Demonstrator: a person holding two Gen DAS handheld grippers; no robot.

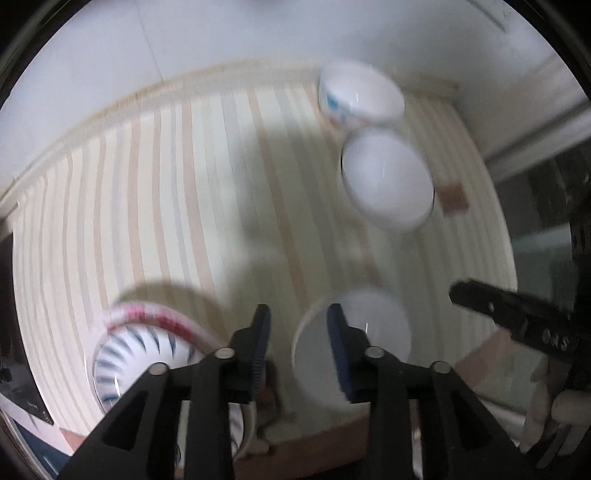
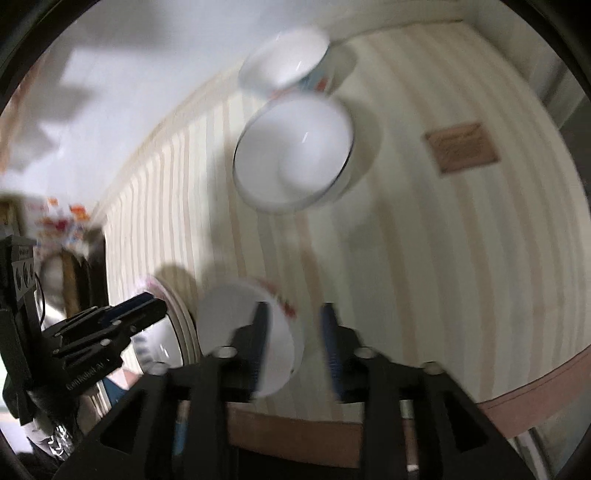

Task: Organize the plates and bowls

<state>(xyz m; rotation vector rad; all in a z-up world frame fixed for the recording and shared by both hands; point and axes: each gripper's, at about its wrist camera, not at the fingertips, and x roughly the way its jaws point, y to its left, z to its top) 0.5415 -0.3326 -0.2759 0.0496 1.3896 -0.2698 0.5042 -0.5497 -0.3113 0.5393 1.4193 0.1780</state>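
Left tongs (image 1: 297, 325) and right tongs (image 2: 291, 321) both stood spread, apparently pinching nothing, above the blurred white bowl (image 1: 369, 332) on the striped bench (image 1: 184, 184).

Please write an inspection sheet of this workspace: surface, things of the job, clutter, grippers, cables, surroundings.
Surface: striped tablecloth, brown patch on it.
Job's things: patterned bowl and plain white bowl at the far side; near edge, white bowl beside blue-striped bowl resting on red-rimmed plate.
Clutter: nothing seen.
Grippers: left gripper open, empty; right gripper open, empty, over the white bowl.
Cables: nothing seen.
Surroundings: white wall; pictures blurred.
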